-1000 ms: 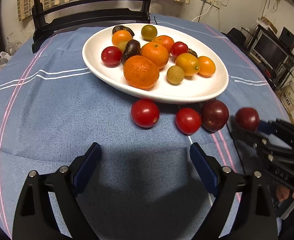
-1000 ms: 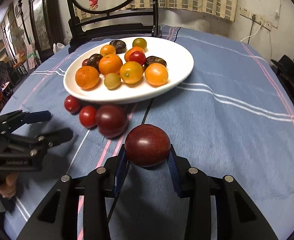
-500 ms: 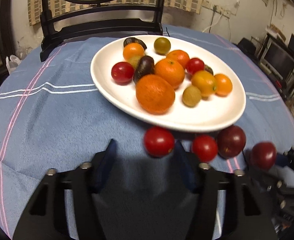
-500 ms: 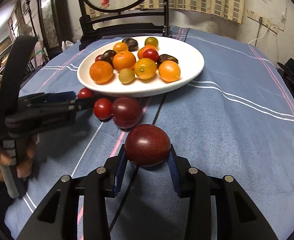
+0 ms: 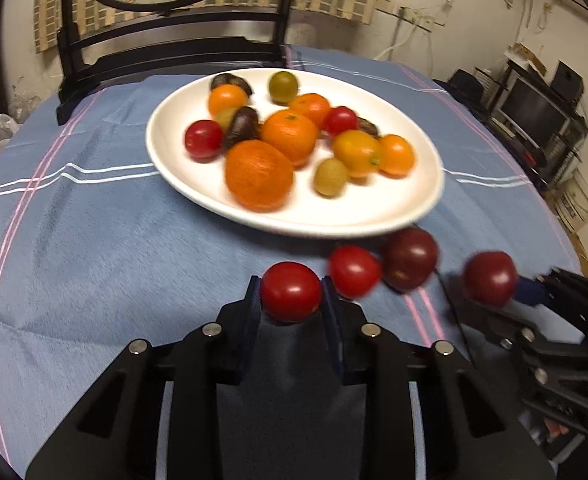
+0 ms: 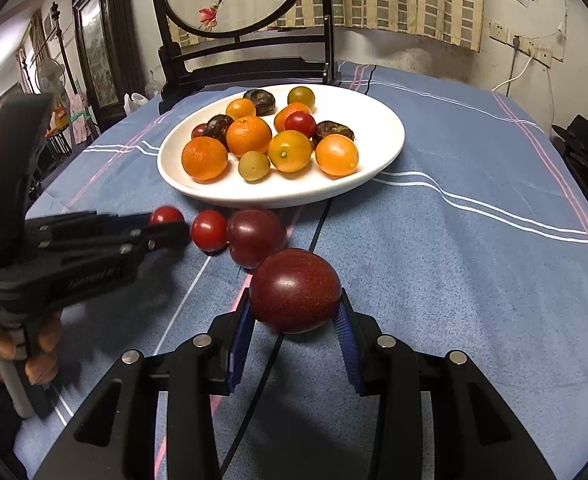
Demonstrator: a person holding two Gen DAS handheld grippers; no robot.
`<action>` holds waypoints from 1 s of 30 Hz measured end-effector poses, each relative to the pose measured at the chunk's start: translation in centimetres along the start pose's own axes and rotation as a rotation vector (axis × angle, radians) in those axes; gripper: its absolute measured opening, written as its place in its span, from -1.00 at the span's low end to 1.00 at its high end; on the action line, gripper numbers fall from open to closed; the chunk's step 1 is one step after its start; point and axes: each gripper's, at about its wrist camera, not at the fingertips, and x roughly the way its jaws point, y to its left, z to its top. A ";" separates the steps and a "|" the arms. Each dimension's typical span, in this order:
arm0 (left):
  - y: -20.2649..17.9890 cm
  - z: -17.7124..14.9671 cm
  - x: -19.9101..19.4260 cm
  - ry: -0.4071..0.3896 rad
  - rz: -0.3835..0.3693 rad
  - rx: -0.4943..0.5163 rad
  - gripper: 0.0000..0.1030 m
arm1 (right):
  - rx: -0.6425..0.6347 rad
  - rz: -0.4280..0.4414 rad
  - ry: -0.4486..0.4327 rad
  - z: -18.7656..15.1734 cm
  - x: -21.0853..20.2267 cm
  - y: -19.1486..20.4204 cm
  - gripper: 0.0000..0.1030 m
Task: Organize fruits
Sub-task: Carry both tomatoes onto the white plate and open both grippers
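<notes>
The left gripper reaches low over the blue cloth toward the white plate, its fingers closed on a red tomato just short of the plate's near rim; the person's hand grips its handle at the left edge of the right view, partly cut off. The right gripper sits level beside it, its blue pads clamped on a dark plum; whether either fruit touches the cloth cannot be told. A second tomato and a second plum lie touching on the cloth by the rim. The left view is blurred; the plate's oranges hide some darker fruit behind them.
</notes>
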 end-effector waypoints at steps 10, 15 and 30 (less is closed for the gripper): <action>-1.8 0.7 -4.1 -0.047 -0.032 0.057 -0.44 | 0.011 0.044 -0.072 1.1 -1.9 0.3 -0.22; -1.3 3.5 -4.6 -0.065 -0.010 0.073 -0.44 | -0.035 0.040 -0.103 3.8 -2.4 1.0 -0.22; 2.4 13.0 2.1 -0.036 0.110 -0.035 -0.44 | 0.009 0.007 -0.068 12.7 6.0 0.0 -0.21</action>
